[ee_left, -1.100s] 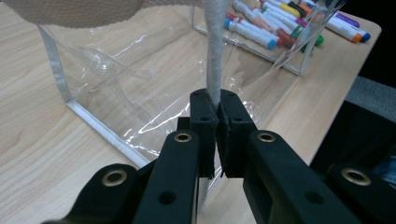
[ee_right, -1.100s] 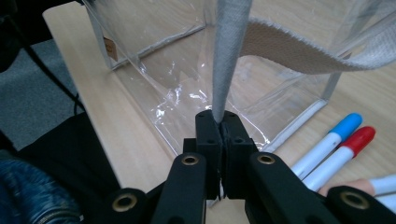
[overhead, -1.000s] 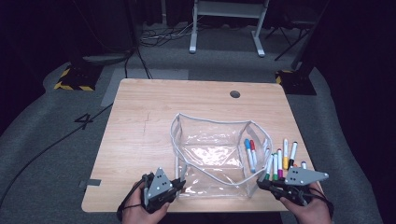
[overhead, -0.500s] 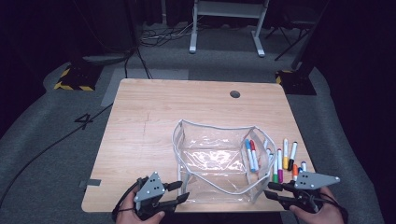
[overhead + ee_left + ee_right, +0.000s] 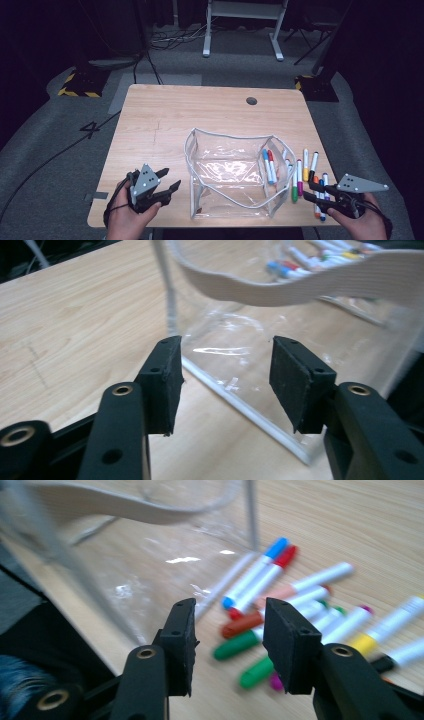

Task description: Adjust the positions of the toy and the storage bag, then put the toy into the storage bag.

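Both grippers off the pouch rim since the earlier frame, pulled back toward the near table edge; jaws just been opening on both, nothing between them now.

Far left of table (image 5: 150, 115): bare wood, light grain. Left gripper (image 5: 167, 186) near the front-left corner, held in a hand (image 5: 125, 220), grey three-cornered plate on top, jaws apart and pointing right toward the pouch, just short of it, not touching. Left gripper view: same gripper (image 5: 225, 375) with pads parted, empty gap, pouch's near bottom seam and white piping straight ahead past the tips.

Centre: clear pouch (image 5: 227, 170), transparent plastic with white-grey trim, standing open on the table, mouth up, rim wavy. Two markers seen through its right side, blue cap and red cap (image 5: 268, 167); inside or behind the wall, cannot tell.

Right of pouch: loose markers (image 5: 302, 175) lying on the wood in a rough row, caps yellow, pink, green, orange, blue, just beside the pouch's right edge.

Far right: right gripper (image 5: 316, 192) near the front-right corner, in a hand (image 5: 360, 225), plate on top, jaws apart, tips over the near ends of the markers; touching or not, cannot tell. Right gripper view: right gripper (image 5: 229, 630) pads parted, empty, green and orange caps beyond the gap, pouch wall blurred at upper left.
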Tool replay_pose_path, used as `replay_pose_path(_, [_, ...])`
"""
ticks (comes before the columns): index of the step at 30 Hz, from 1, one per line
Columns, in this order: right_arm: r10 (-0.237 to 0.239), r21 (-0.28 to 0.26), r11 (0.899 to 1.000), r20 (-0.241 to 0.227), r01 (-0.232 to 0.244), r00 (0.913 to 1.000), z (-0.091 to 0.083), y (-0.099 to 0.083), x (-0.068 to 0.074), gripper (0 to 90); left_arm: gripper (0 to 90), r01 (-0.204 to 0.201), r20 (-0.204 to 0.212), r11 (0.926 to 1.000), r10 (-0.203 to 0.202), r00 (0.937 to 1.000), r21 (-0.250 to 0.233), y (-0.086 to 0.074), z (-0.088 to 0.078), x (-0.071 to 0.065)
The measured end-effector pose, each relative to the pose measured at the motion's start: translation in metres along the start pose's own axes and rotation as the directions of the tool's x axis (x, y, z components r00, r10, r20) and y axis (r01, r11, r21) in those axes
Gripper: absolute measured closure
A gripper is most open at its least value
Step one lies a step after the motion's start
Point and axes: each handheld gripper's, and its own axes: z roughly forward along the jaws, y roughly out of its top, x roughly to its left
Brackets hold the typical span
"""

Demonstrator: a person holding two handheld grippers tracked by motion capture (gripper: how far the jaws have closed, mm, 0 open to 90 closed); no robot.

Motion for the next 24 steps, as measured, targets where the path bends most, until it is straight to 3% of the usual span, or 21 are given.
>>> replay_pose_path(2, [0.034,0.003,0.999,0.063,-0.035,0.9974,-0.004,-0.008,-0.014,53.7,43.5,0.016,-0.024,0.9997,-0.016,0.9996,0.02,-0.003,0.013,0.015])
replay_pose_path(6, [0.072,-0.001,0.997,0.101,-0.073,0.9922,-0.007,-0.015,-0.027,51.5,41.9,0.03,-0.073,0.9987,-0.027,0.9969,0.042,-0.011,0.028,0.031])
replay_pose_path(7, [0.122,-0.016,0.992,0.127,-0.121,0.9844,-0.008,-0.021,-0.036,49.7,40.5,0.048,-0.109,0.998,-0.044,0.9931,0.042,-0.018,0.038,0.038])
replay_pose_path(8, [0.136,-0.013,0.991,0.135,-0.135,0.9815,-0.008,-0.024,-0.04,49.7,40.1,0.059,-0.124,0.9973,-0.054,0.9908,0.044,-0.022,0.043,0.042])
replay_pose_path(10, [0.154,0.002,0.988,0.169,-0.156,0.9735,-0.008,-0.029,-0.048,49.4,40.2,0.071,-0.131,0.9963,-0.065,0.9893,0.048,-0.026,0.048,0.046])
replay_pose_path(11, [0.154,0.002,0.988,0.169,-0.156,0.9735,-0.008,-0.029,-0.048,49.4,40.2,0.092,-0.134,0.9944,-0.085,0.9874,0.052,-0.031,0.054,0.05])
replay_pose_path(13, [0.169,0.019,0.984,0.208,-0.177,0.9634,-0.008,-0.035,-0.056,48.5,40.2,0.113,-0.137,0.9912,-0.103,0.9852,0.068,-0.04,0.062,0.055])
replay_pose_path(14, [0.182,0.043,0.979,0.237,-0.198,0.9542,-0.008,-0.041,-0.064,48.3,39.6,0.121,-0.138,0.9901,-0.11,0.9843,0.071,-0.043,0.065,0.056])
replay_pose_path(15, [0.182,0.043,0.979,0.237,-0.198,0.9542,-0.008,-0.041,-0.064,48.3,39.6,0.127,-0.135,0.989,-0.115,0.984,0.076,-0.046,0.067,0.057])
replay_pose_path(16, [0.198,0.062,0.973,0.272,-0.223,0.9416,-0.008,-0.046,-0.072,46.8,39.3,0.132,-0.128,0.9873,-0.121,0.9844,0.088,-0.05,0.071,0.059])
replay_pose_path(17, [0.198,0.062,0.973,0.272,-0.223,0.9416,-0.008,-0.046,-0.072,46.8,39.3,0.146,-0.123,0.9848,-0.134,0.9833,0.094,-0.054,0.074,0.059])
replay_pose_path(19, [0.217,0.076,0.965,0.308,-0.251,0.9264,-0.009,-0.051,-0.079,46.8,38.6,0.152,-0.13,0.9813,-0.136,0.9821,0.118,-0.06,0.08,0.06])
replay_pose_path(20, [0.227,0.091,0.958,0.337,-0.271,0.9137,-0.01,-0.055,-0.086,46.8,38.2,0.136,-0.131,0.9815,-0.118,0.9844,0.135,-0.062,0.083,0.06])
replay_pose_path(21, [0.227,0.091,0.958,0.337,-0.271,0.9137,-0.01,-0.055,-0.086,46.8,38.2,0.135,-0.121,0.9798,-0.118,0.9856,0.147,-0.063,0.086,0.059])
replay_pose_path(24, [0.229,0.139,0.946,0.36,-0.295,0.9045,-0.007,-0.062,-0.095,46.9,36.6,0.14,-0.103,0.9743,-0.123,0.987,0.176,-0.066,0.091,0.057])
